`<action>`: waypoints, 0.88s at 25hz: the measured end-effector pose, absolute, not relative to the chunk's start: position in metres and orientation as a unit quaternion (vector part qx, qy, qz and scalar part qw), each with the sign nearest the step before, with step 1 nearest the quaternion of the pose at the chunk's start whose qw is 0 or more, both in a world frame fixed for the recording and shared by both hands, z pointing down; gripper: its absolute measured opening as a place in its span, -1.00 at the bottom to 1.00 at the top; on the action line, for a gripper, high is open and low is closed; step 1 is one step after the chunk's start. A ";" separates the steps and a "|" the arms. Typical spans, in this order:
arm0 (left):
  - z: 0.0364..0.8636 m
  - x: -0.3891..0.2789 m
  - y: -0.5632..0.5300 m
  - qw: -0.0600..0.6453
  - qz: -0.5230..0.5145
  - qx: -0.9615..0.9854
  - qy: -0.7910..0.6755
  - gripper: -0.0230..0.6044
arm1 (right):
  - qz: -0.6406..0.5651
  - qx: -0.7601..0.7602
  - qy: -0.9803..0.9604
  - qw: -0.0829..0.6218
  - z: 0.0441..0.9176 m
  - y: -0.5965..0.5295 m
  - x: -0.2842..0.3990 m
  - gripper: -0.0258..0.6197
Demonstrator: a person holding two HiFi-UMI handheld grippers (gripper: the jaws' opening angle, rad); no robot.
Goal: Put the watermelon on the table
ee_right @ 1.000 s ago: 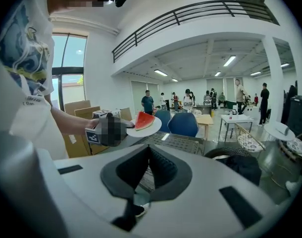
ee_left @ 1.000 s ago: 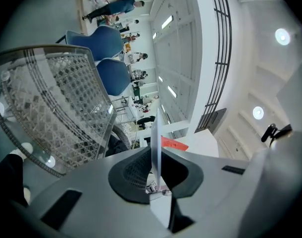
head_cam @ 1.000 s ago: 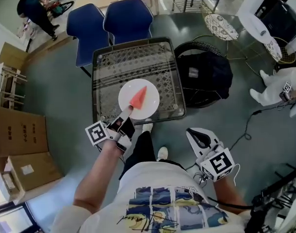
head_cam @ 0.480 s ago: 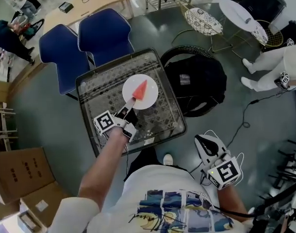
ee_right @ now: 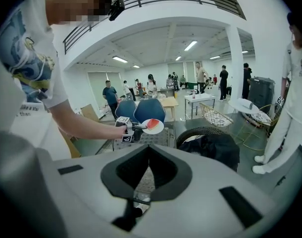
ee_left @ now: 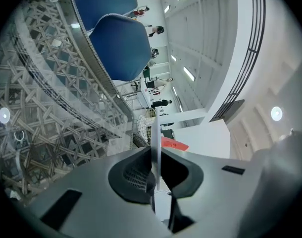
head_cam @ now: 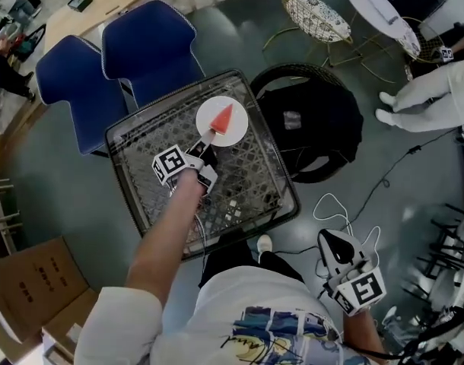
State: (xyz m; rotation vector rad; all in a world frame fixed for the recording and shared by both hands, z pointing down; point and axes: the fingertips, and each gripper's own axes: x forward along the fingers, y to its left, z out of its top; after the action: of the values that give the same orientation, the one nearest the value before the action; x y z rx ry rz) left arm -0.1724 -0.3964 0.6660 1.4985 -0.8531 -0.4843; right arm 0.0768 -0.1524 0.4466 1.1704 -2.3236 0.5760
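Red watermelon lies on a white plate, upper centre of the head view, over the table. The left gripper pinches the plate's rim. The right gripper, lower right, is pressed together on nothing. The carrying step seems nearly done; next, set the plate down flat and release it.

No legible txt or nos

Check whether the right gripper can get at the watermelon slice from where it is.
Probably, with a long reach: the right gripper hangs beyond the table's near edge, the watermelon lies bare on the plate in the left gripper, nothing between them.
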 end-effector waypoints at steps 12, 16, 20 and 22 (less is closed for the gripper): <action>0.754 -0.171 -0.460 0.652 -0.169 0.629 -0.389 -0.80 | 0.251 0.448 -0.816 0.266 0.471 -0.157 0.076 -0.89; 0.766 -0.170 -0.473 0.655 -0.162 0.626 -0.392 -0.80 | 0.256 0.449 -0.812 0.270 0.475 -0.158 0.076 -0.89; 0.775 -0.168 -0.480 0.657 -0.149 0.623 -0.398 -0.80 | 0.261 0.448 -0.811 0.271 0.479 -0.161 0.077 -0.89; 0.779 -0.167 -0.481 0.659 -0.145 0.622 -0.398 -0.80 | 0.263 0.449 -0.810 0.270 0.480 -0.162 0.080 -0.89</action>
State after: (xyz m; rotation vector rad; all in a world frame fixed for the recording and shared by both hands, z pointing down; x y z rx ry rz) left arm -0.1671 -0.4813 0.7794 1.4075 -0.9015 -0.3285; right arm 0.0797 -0.1623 0.4803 1.2093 -2.1842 0.7099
